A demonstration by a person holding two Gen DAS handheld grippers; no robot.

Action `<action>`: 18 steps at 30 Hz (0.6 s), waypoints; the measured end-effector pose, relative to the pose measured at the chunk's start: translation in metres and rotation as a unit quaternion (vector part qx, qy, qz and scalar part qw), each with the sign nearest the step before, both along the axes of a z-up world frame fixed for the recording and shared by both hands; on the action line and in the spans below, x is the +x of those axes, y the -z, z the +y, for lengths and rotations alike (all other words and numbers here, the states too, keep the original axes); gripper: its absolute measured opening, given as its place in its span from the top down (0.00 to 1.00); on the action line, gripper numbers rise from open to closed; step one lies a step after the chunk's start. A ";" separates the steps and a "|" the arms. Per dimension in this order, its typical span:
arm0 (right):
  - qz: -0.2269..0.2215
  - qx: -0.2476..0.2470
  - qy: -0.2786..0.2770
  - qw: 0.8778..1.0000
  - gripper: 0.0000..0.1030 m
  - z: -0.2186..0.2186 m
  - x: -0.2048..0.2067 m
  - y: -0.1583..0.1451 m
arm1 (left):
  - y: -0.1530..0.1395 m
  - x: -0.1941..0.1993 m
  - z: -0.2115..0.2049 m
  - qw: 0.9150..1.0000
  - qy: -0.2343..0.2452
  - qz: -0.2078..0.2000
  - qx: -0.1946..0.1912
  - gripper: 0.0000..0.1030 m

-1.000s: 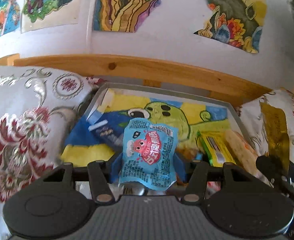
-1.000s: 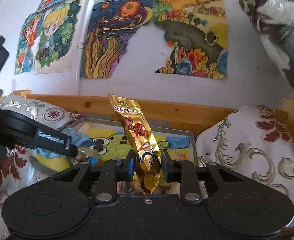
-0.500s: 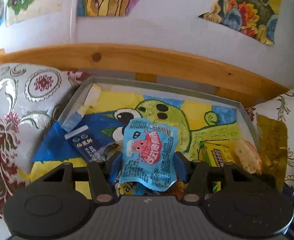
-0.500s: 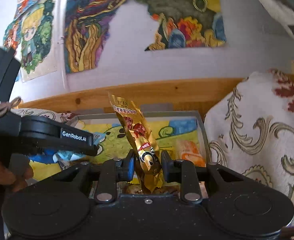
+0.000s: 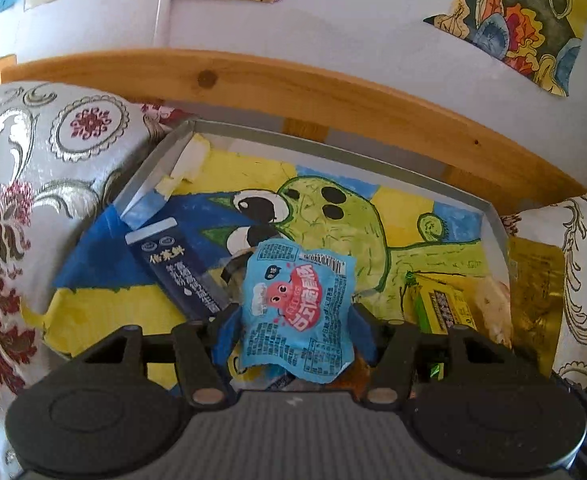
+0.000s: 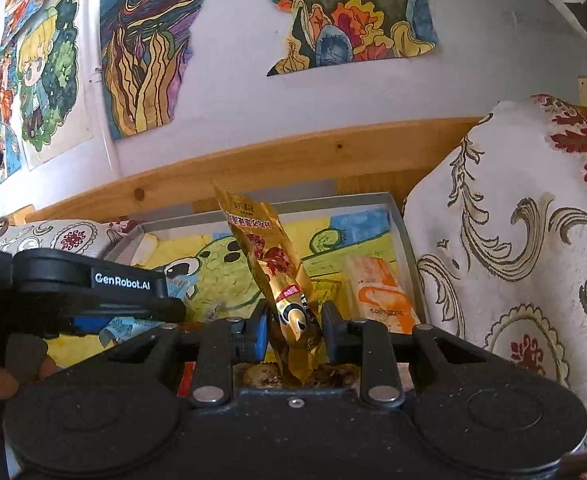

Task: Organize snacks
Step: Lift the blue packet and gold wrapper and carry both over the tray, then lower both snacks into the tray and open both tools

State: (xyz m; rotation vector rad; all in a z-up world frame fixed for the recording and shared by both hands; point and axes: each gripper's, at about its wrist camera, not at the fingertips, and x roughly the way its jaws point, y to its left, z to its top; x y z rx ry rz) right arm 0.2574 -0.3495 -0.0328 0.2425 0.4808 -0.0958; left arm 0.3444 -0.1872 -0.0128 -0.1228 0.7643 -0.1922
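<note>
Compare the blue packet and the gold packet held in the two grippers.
The blue packet is broad and squarish, its printed face flat to the camera; the gold packet is long and narrow, tilted and twisted. Blue looks matte, gold shiny foil. The left gripper holds blue, the right gripper gold. Both are pinched above the tray.

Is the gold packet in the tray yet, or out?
Out: the right gripper holds the gold packet upright above the tray.

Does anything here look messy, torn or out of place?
A gold packet lies outside the tray's right wall, against the cushion, while the other loose snacks sit inside. The tray's painted lining looks torn and peeling near its left corner. The wall pictures also have ragged, torn edges.
</note>
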 end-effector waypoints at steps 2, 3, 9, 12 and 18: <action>0.003 0.000 0.000 1.000 0.72 0.000 0.000 0.001 | 0.000 -0.002 0.000 1.000 0.001 -0.002 -0.001 0.39; 0.003 0.000 0.000 1.000 0.72 0.000 0.001 0.001 | 0.000 -0.002 -0.001 1.000 0.002 -0.003 -0.001 0.39; 0.007 -0.001 -0.001 1.000 0.71 0.000 0.002 0.003 | -0.005 -0.006 -0.004 1.000 0.009 -0.005 0.004 0.36; 0.006 0.000 -0.002 1.000 0.68 -0.001 0.002 0.002 | -0.008 -0.008 -0.003 1.000 0.009 -0.006 0.003 0.27; 0.003 -0.004 -0.003 1.000 0.67 -0.001 0.000 0.002 | -0.014 -0.012 0.005 1.000 -0.001 -0.016 -0.004 0.19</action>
